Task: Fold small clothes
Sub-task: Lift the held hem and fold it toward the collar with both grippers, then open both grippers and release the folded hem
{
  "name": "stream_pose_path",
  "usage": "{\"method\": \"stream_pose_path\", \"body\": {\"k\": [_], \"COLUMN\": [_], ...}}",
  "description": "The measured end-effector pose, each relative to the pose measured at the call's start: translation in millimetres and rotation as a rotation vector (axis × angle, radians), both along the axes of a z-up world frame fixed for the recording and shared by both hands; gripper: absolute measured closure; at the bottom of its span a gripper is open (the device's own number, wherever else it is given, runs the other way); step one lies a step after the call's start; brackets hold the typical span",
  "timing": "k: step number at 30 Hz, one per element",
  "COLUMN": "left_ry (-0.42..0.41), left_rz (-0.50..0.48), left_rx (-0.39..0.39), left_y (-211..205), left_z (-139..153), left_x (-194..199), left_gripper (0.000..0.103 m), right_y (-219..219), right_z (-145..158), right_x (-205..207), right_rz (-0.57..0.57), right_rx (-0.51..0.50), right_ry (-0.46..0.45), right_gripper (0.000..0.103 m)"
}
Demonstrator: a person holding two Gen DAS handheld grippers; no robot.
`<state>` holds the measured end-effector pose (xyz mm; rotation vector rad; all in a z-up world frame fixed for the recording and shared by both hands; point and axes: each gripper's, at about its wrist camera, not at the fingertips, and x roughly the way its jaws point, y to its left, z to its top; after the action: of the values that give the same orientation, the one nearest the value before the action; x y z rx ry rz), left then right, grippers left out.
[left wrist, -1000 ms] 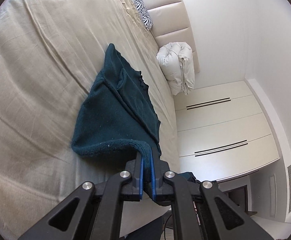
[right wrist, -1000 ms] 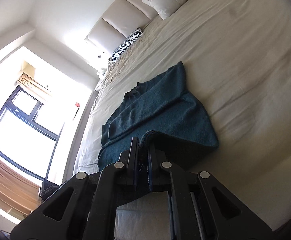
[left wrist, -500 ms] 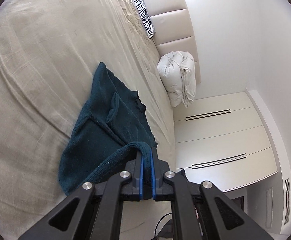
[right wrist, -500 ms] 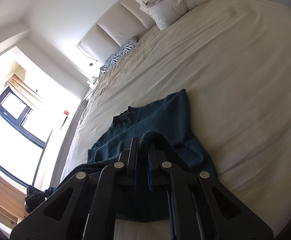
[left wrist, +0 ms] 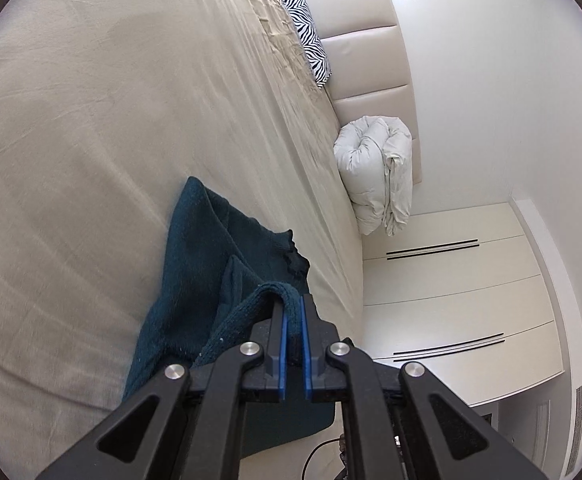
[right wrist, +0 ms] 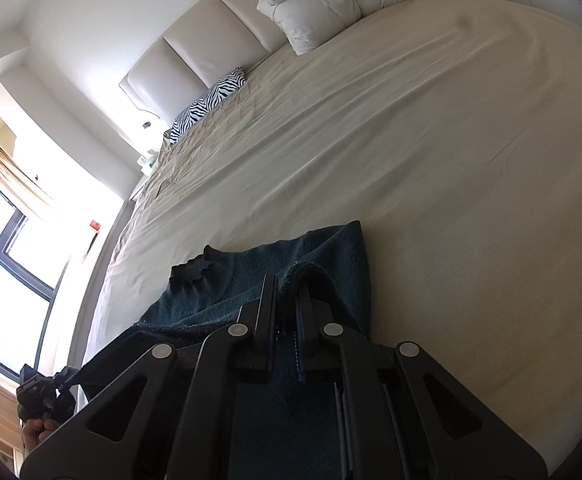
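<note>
A small dark teal knit sweater point(left wrist: 199, 264) lies on a beige bed sheet point(left wrist: 91, 120), its collar end toward the headboard. My left gripper point(left wrist: 294, 312) is shut on a thick edge of the sweater and holds it lifted above the bed. My right gripper point(right wrist: 287, 292) is shut on another edge of the same sweater point(right wrist: 251, 276), also raised, with cloth hanging under it. The left gripper point(right wrist: 39, 396) shows at the lower left of the right wrist view, with cloth stretched to it.
A folded white duvet point(left wrist: 379, 172) and a zebra-print pillow point(left wrist: 311, 40) lie by the padded headboard point(left wrist: 371, 60). White wardrobe doors point(left wrist: 451, 300) stand beyond the bed edge. A bright window point(right wrist: 7, 260) is on the other side.
Both grippers have lifted and pulled the held edge of the sweater back toward me, away from the headboard. The sweater now sits lower in both views and more bed shows.
</note>
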<state>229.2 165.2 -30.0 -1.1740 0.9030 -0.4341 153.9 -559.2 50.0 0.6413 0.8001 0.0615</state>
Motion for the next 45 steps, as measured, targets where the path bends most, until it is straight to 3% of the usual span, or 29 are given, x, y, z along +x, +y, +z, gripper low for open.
{"method": "stream_pose_path", "body": {"k": [11, 20, 21, 22, 23, 24, 26, 32, 35, 40, 45], "left_ry": [0.07, 0.094, 0.096, 0.093, 0.087, 0.076, 0.061, 0.004, -0.008, -0.005, -0.024], "left_rz": [0.018, 0.013, 0.021, 0.029, 0.041, 0.053, 0.055, 0.03, 0.027, 0.011, -0.012], "left_rx": [0.03, 0.069, 0.065, 0.059, 0.05, 0.044, 0.082, 0.18, 0.228, 0.322, 0.435], "left_y": [0, -3, -2, -1, 1, 4, 6, -1, -6, -17, -33], "left_z": [-40, -60, -62, -62, -61, -58, -49, -29, -30, -41, -45], "left_x": [57, 83, 83, 83, 81, 78, 73, 46, 25, -10, -30], "left_gripper": [0.096, 0.094, 0.084, 0.059, 0.047, 0.037, 0.034, 0.034, 0.034, 0.035, 0.038], "right_y": [5, 3, 5, 8, 11, 15, 21, 22, 29, 30, 20], "right_z": [-37, -68, -72, -75, -76, -74, -67, -49, -49, -59, -68], "right_x": [68, 94, 97, 99, 100, 101, 99, 75, 53, 5, -37], "right_rz": [-0.01, -0.04, -0.035, -0.026, -0.011, 0.007, 0.016, 0.013, 0.034, 0.04, 0.029], "right_rx": [-0.032, -0.022, -0.027, -0.037, -0.051, -0.056, -0.057, -0.128, -0.229, -0.289, -0.282], "right_ry": [0.064, 0.11, 0.119, 0.125, 0.122, 0.107, 0.073, 0.043, 0.07, 0.1, 0.127], "right_gripper": [0.096, 0.095, 0.093, 0.089, 0.076, 0.055, 0.035, 0.034, 0.035, 0.038, 0.051]}}
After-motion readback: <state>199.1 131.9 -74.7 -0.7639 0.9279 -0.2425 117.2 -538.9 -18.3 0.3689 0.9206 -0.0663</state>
